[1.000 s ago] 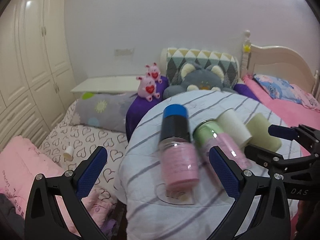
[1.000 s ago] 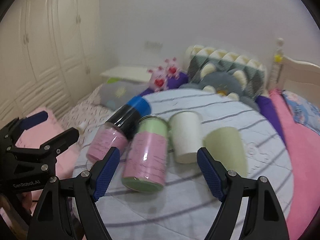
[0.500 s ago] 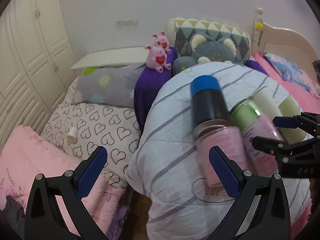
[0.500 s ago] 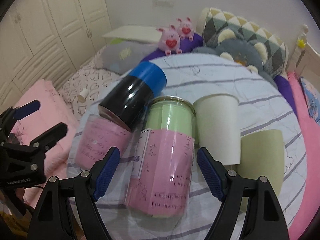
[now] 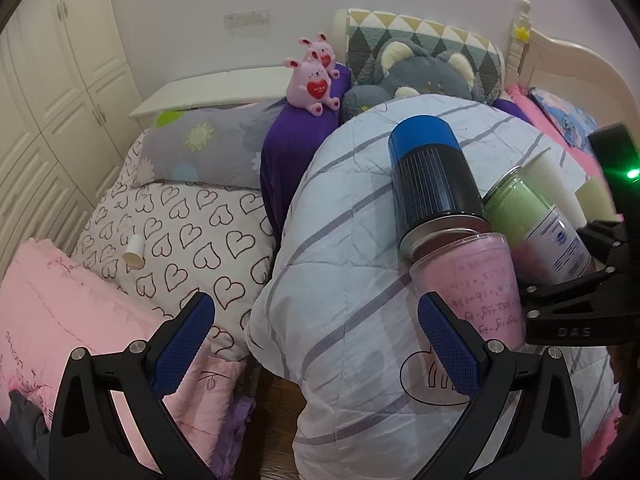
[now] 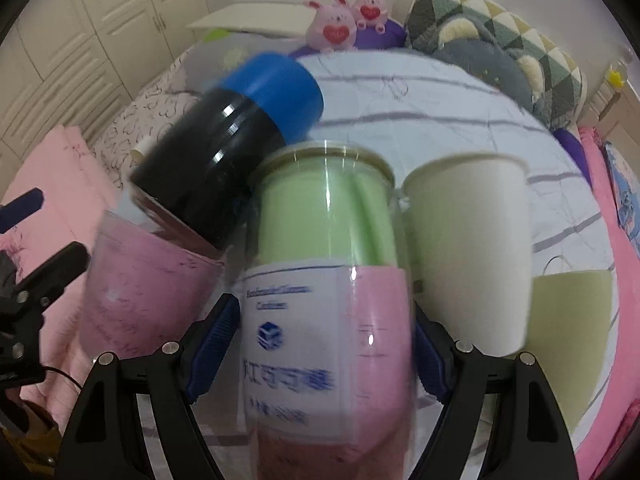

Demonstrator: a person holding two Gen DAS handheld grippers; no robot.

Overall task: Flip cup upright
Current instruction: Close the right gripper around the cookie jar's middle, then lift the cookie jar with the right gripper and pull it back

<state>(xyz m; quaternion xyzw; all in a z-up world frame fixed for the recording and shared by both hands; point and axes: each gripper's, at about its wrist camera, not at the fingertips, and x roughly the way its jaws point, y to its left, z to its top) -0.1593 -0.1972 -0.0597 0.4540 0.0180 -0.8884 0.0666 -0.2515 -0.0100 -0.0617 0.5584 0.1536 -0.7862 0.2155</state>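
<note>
Now clear cylindrical cup (image 6: 326,292) between open blue ribbed jaws of right gripper (image 6: 320,350).

A home bedroom: bed headboard (image 5: 568,56), pillows (image 5: 204,148), plush rabbits (image 5: 310,86), wardrobe (image 5: 52,80).

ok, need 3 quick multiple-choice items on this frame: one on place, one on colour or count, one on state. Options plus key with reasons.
1. Where is the right gripper?
A. Over the heart-print pillow
B. Around the clear jar with the green and pink lining
C. Beside the plush toys

2. What colour is the cap on the black bottle?
A. Red
B. Yellow
C. Blue

3. How is the left gripper?
A. Open, holding nothing
B. Shut on the black bottle
C. Shut on the white cup

Key:
1 B, the blue pads flank the clear jar on both sides.
2 C, the bottle's far end is bright blue.
3 A, its fingers stand wide apart with only the striped quilt between them.
</note>
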